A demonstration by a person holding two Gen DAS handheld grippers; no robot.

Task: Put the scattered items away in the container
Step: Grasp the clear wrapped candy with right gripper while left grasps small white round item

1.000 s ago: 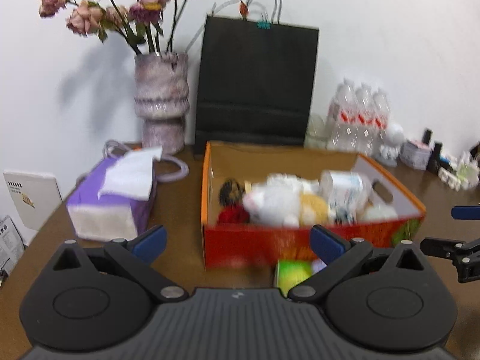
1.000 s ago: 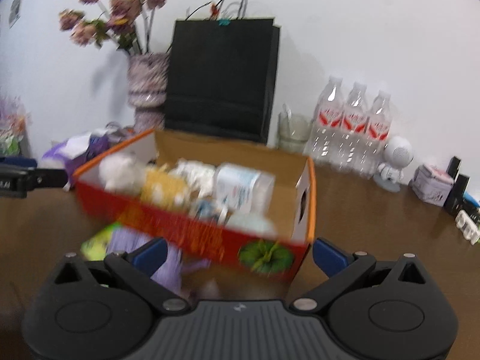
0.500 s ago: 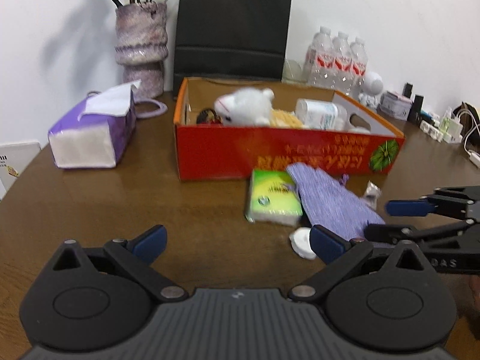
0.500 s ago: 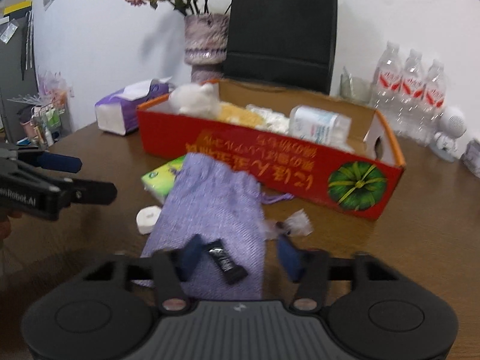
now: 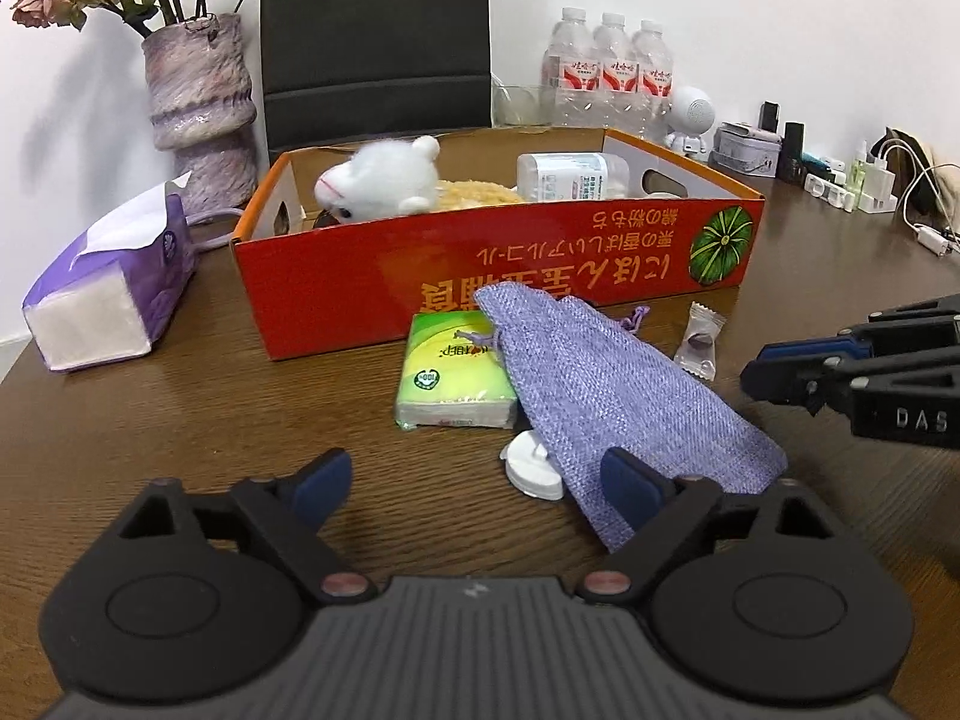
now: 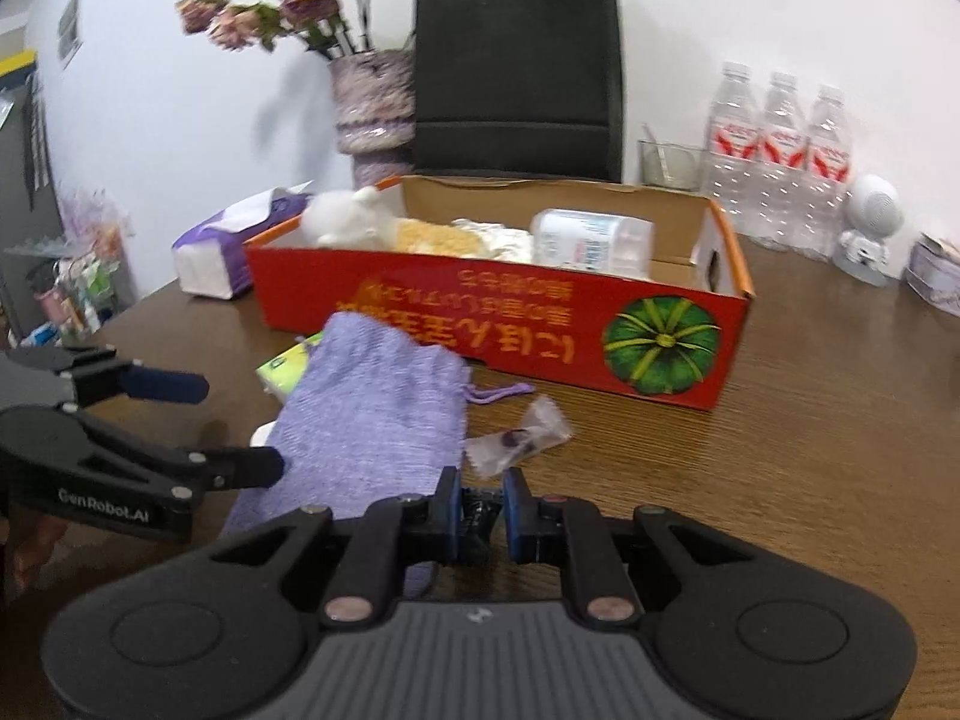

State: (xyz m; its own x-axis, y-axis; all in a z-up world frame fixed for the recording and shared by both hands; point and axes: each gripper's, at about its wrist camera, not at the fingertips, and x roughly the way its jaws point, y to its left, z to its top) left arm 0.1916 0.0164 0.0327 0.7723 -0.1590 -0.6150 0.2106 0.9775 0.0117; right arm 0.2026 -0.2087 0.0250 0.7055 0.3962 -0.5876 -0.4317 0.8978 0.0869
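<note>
1. My right hand-held gripper (image 6: 482, 510) has just clenched on a small dark item (image 6: 480, 509) off the bench (image 6: 840, 420).
2. My left hand-held gripper (image 5: 474, 483) stays released near the purple pouch (image 5: 612, 384).
3. Next comes the lift to the orange box (image 6: 498, 306).

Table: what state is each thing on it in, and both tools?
Box: open-topped, partly filled.
Pouch: flat on table, outside box.
Tissue pack: flat, edge under pouch.
Candy: wrapped, on table.
Bottle: on its side in box.
Left tool: open, empty.
Right tool: shut on small dark item.
</note>
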